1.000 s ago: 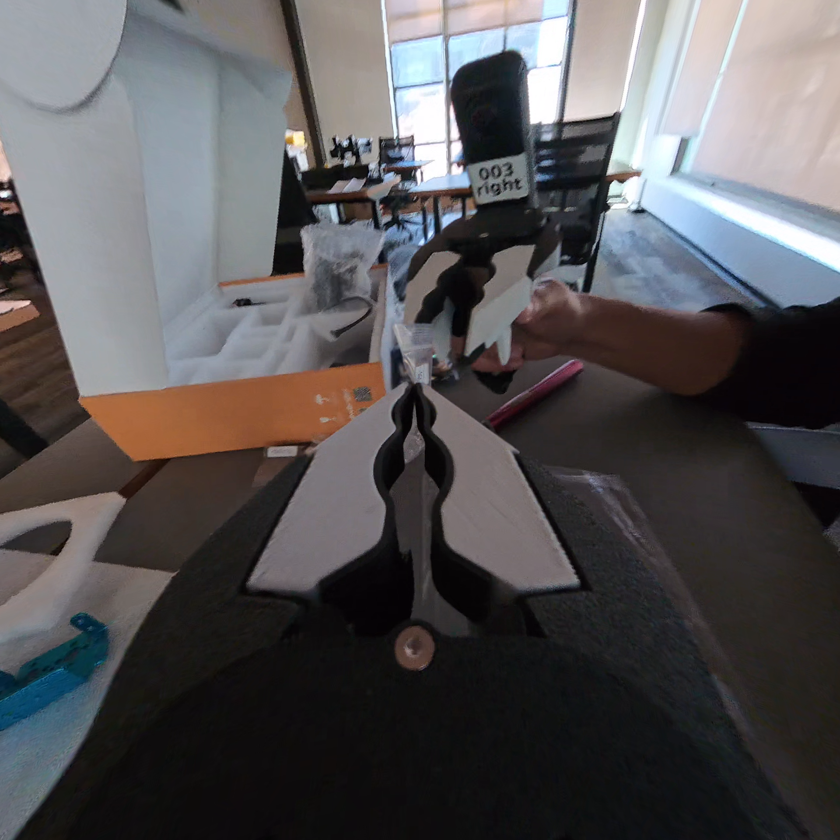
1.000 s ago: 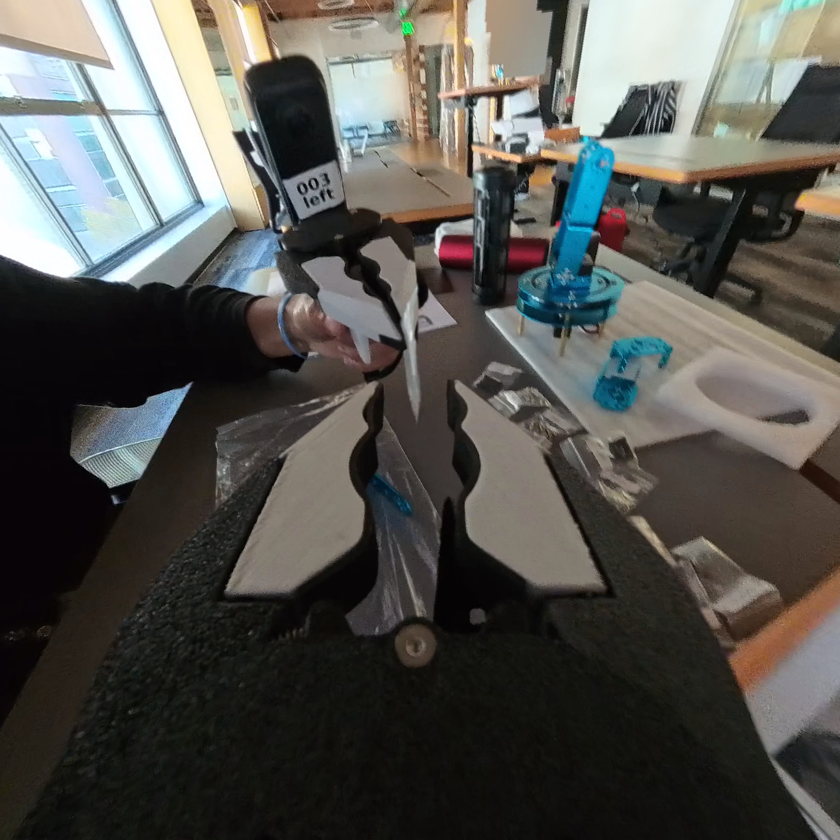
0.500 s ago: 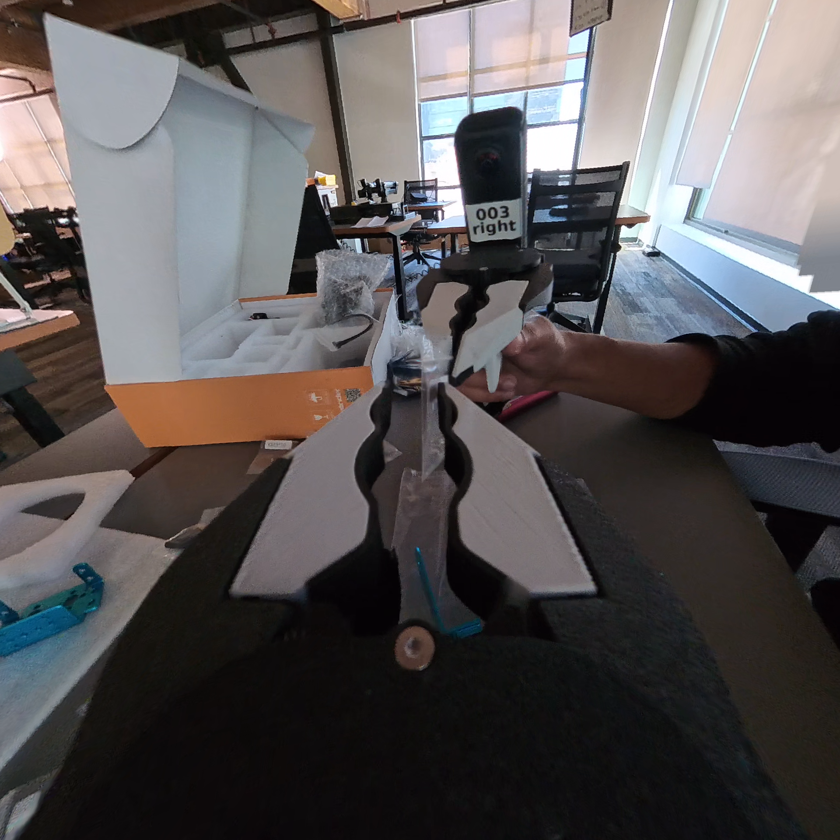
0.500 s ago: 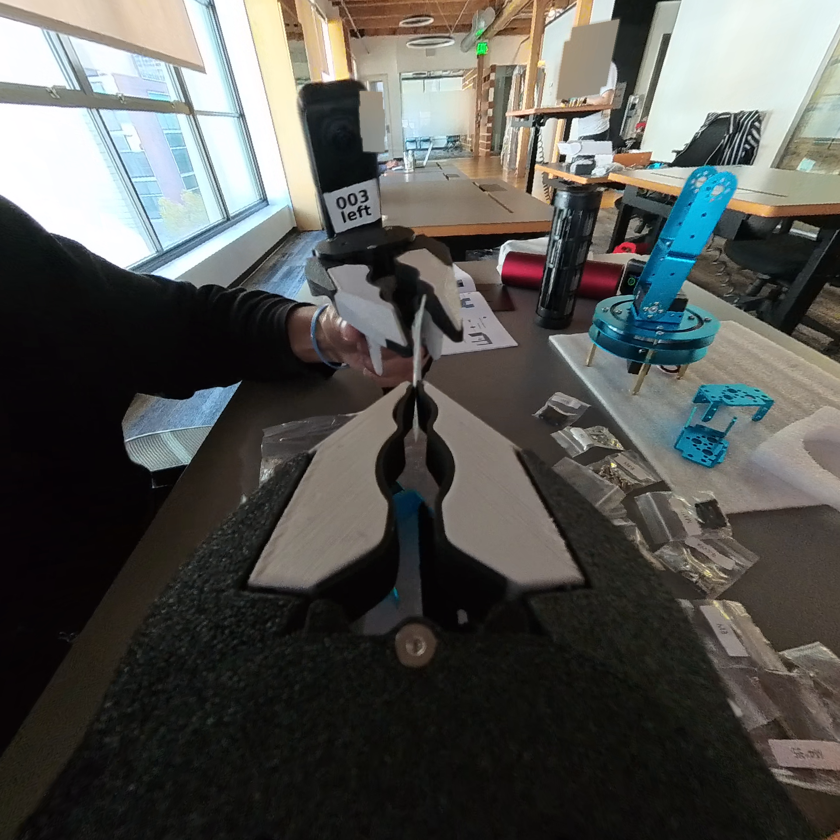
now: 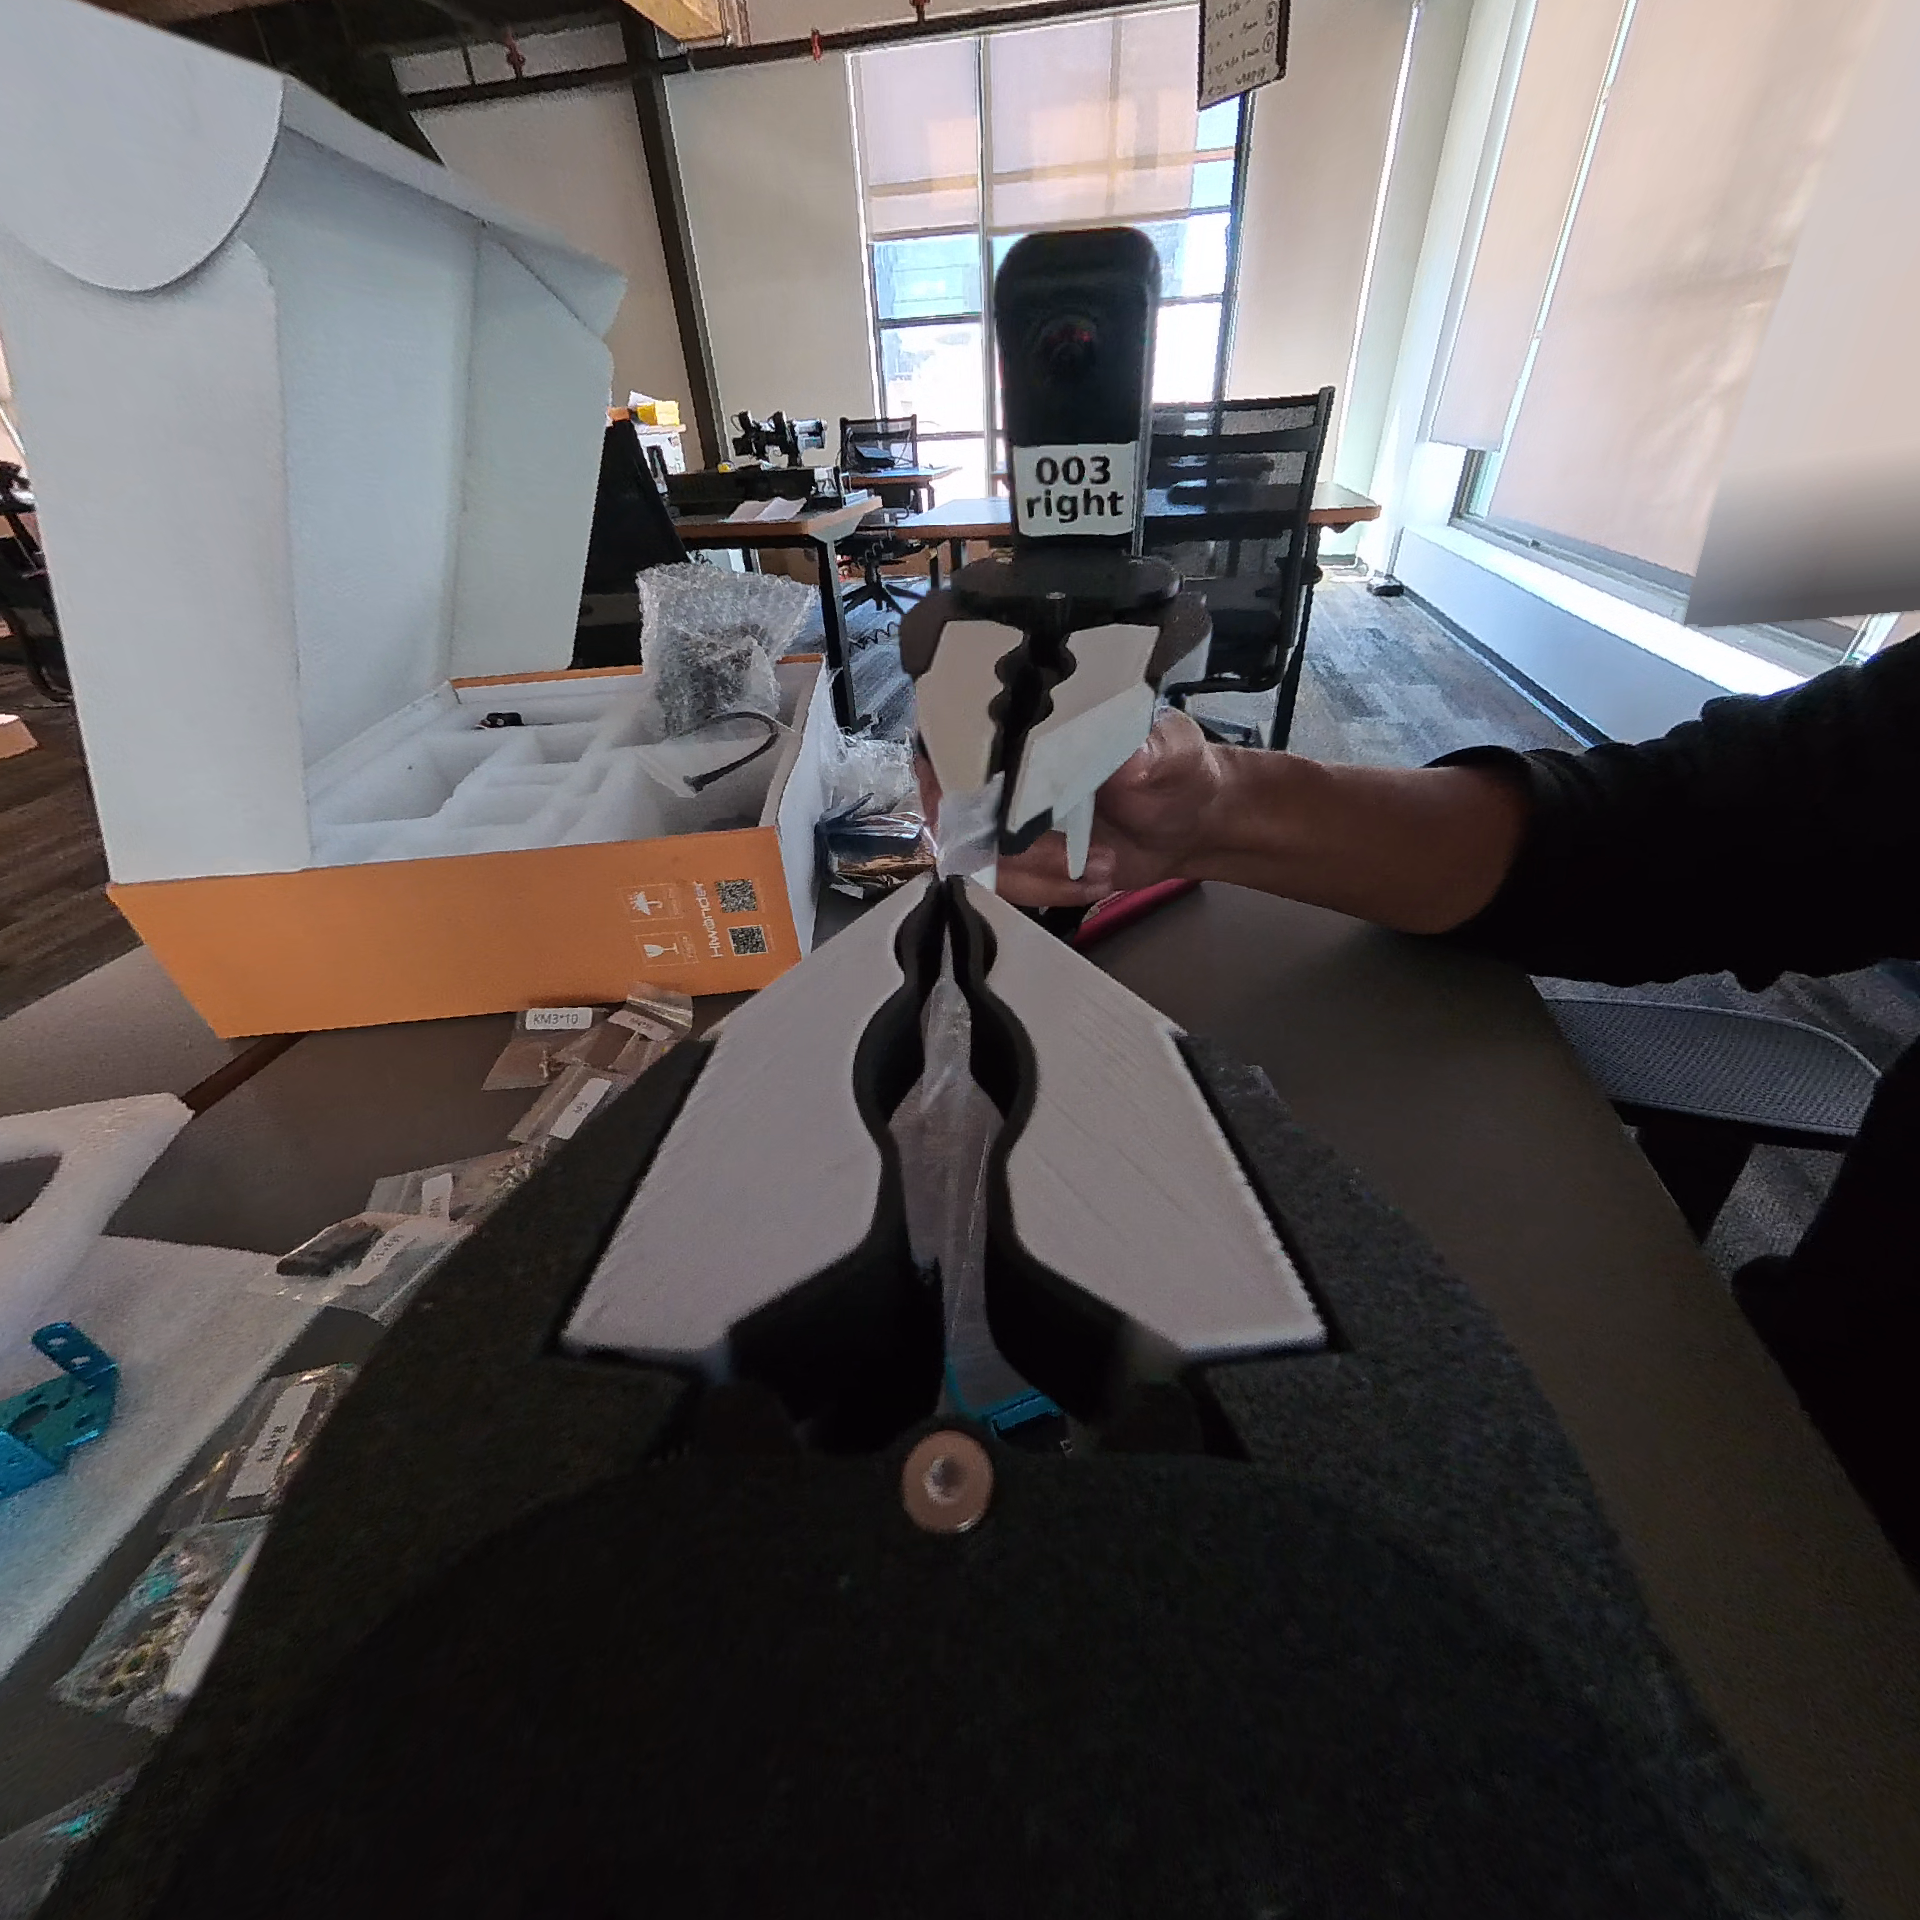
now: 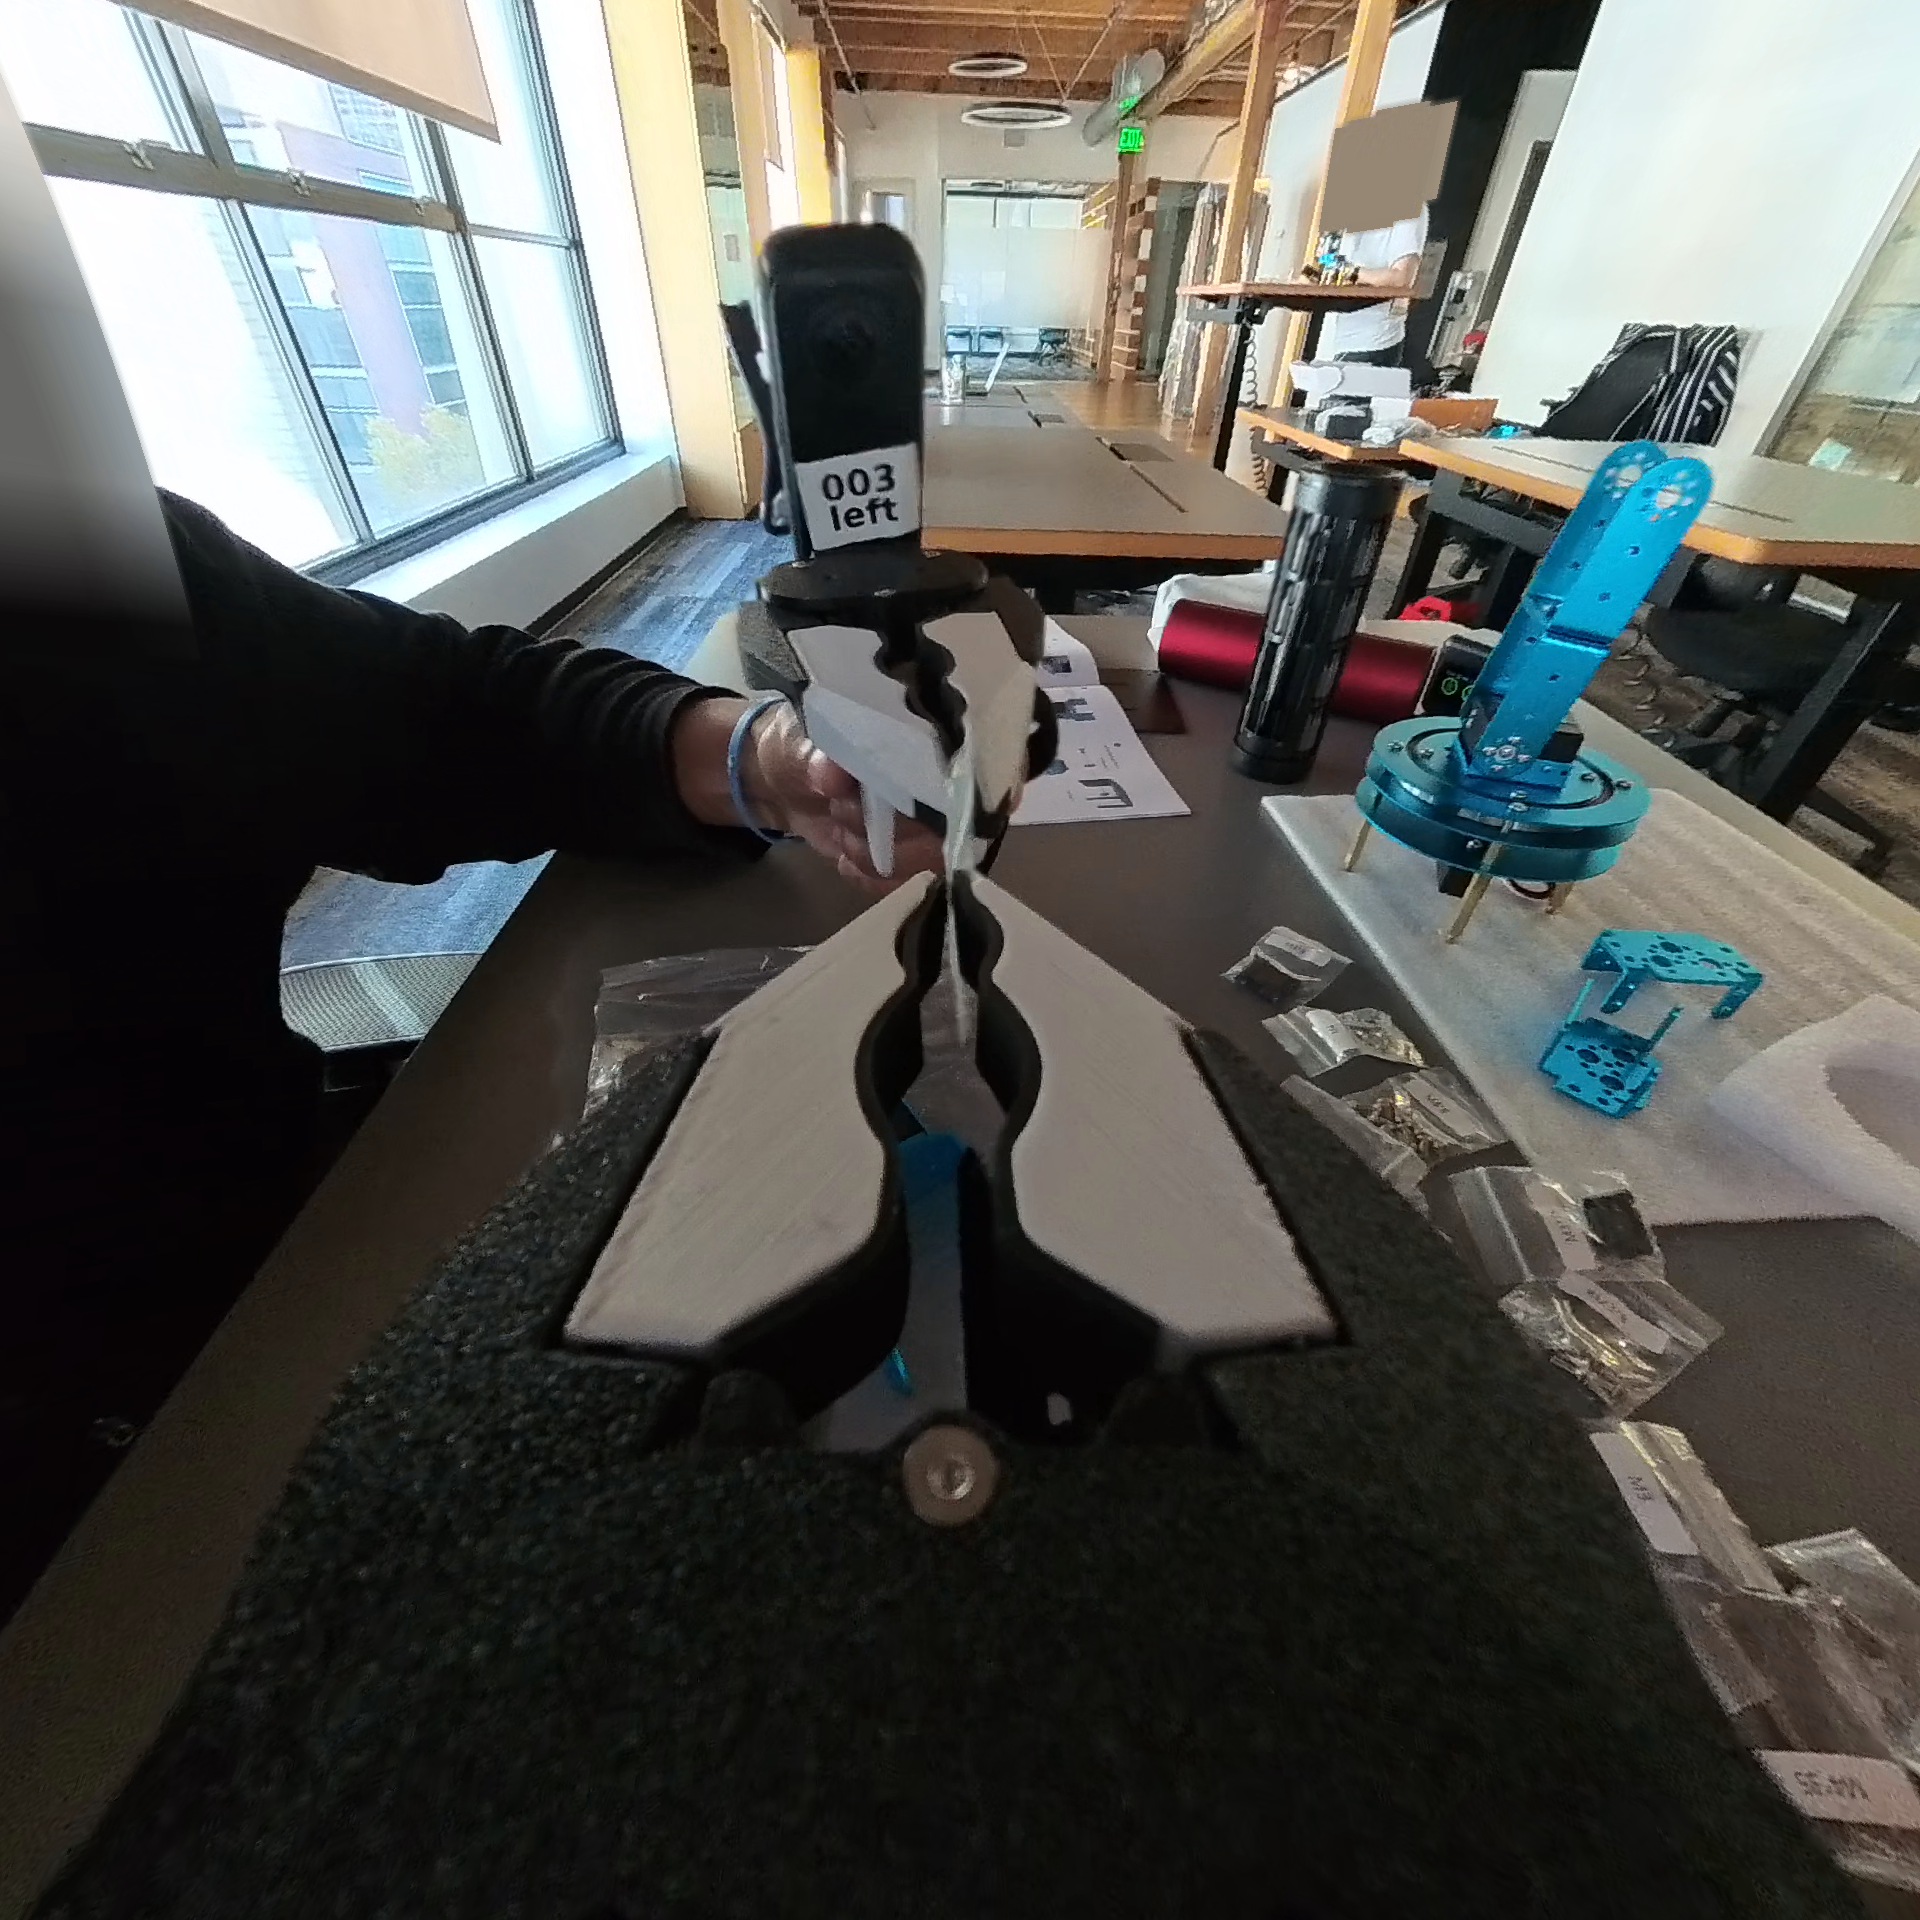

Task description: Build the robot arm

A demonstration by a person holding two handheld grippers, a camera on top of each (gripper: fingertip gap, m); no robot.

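My left gripper (image 5: 948, 883) is shut on a clear plastic bag (image 5: 951, 1132) that runs back between its fingers, with a blue metal part (image 5: 1016, 1411) at its lower end. My right gripper (image 6: 948, 881) faces it tip to tip and is shut on the same bag (image 6: 961, 997); the blue part (image 6: 930, 1174) shows between its fingers. Each gripper appears in the other's view, the right one (image 5: 1003, 847) and the left one (image 6: 951, 831), held by hands in black sleeves above the dark table (image 5: 1455, 1195).
An open orange and white box (image 5: 468, 925) with a foam insert stands at the left. Small hardware bags (image 6: 1403, 1101) lie on the table. A blue turntable with an upright arm (image 6: 1507, 790), a blue bracket (image 6: 1621, 1029), a black cylinder (image 6: 1309, 644) and a booklet (image 6: 1101, 779) are nearby. Only a small space, under 4 cm, lies between the two pairs of fingers.
My right gripper went from open to shut on the bag. My left gripper opened half a second ago and is shut on the bag again. Both have levelled out, tips together.
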